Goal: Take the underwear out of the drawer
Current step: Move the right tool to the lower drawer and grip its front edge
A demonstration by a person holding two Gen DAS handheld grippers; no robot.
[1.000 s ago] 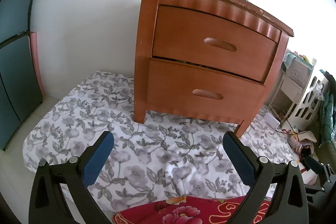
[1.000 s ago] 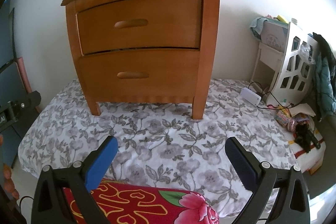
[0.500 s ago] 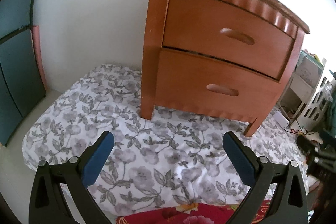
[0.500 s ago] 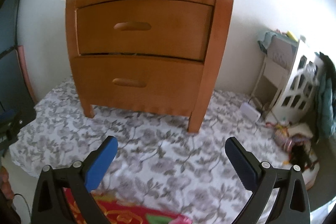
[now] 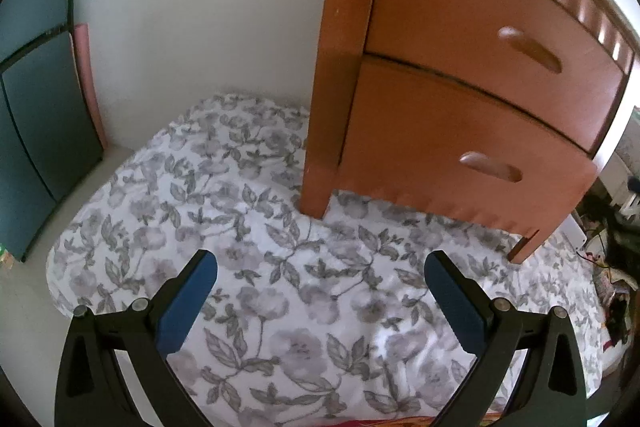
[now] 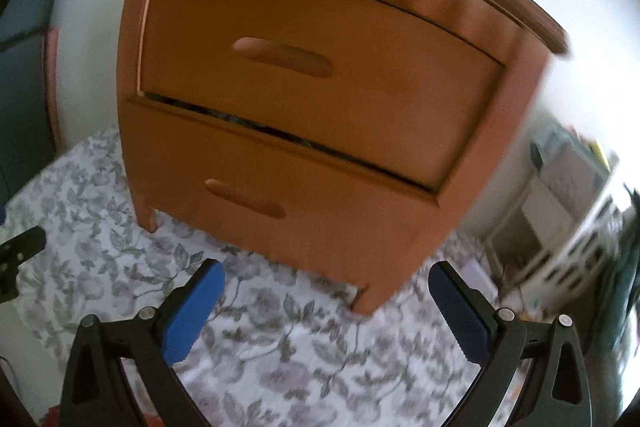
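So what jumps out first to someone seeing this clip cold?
The orange-brown wooden nightstand fills the right wrist view, standing on a grey floral sheet against a white wall. Its two drawers are the draw: the upper drawer looks shut, while a dark gap runs above the lower drawer. In the foreground, the blue-padded right tool and left tool are wide open and empty.

I see a two-drawer nightstand (image 6: 320, 99) of orange-brown wood, upright on its short legs on a grey floral sheet (image 5: 280, 287). Upper drawer (image 6: 312, 75): curved front, elongated wooden handle (image 6: 282, 57), pushed in. Lower drawer (image 6: 256, 211): matching handle (image 6: 244, 198), front standing slightly proud, leaving a narrow dark gap along its top edge. I cannot make out the contents through that gap.
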